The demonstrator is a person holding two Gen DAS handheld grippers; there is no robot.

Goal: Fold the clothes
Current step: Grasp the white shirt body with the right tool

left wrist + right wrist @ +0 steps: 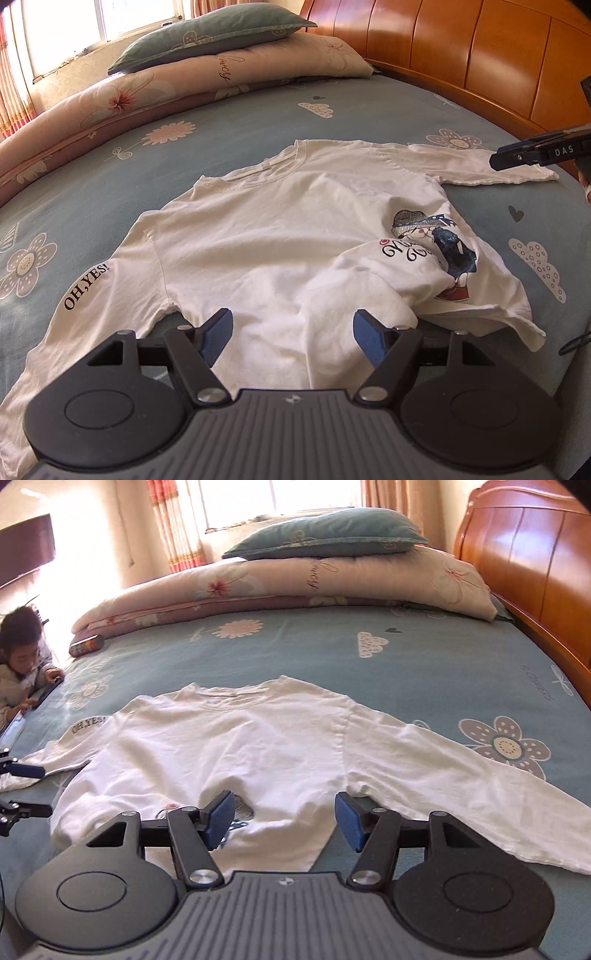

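A white long-sleeved shirt [258, 240] lies spread on the blue bed sheet, also in the right wrist view [240, 746]. Its bottom hem is turned up at one corner, showing a cartoon print [436, 251]. One sleeve reads "OH,YES!" [86, 288]. My left gripper [291, 341] is open over the hem, with cloth between the pads but not pinched. My right gripper [284, 821] is open just above the hem near the armpit. The right gripper also shows at the edge of the left wrist view [535, 153], above the far sleeve.
A folded floral quilt [295, 583] and a teal pillow [332, 531] lie at the far side of the bed. A wooden headboard [535, 565] stands on the right. A child [22, 657] leans on the bed's left edge. A small cylinder [86, 646] lies by the quilt.
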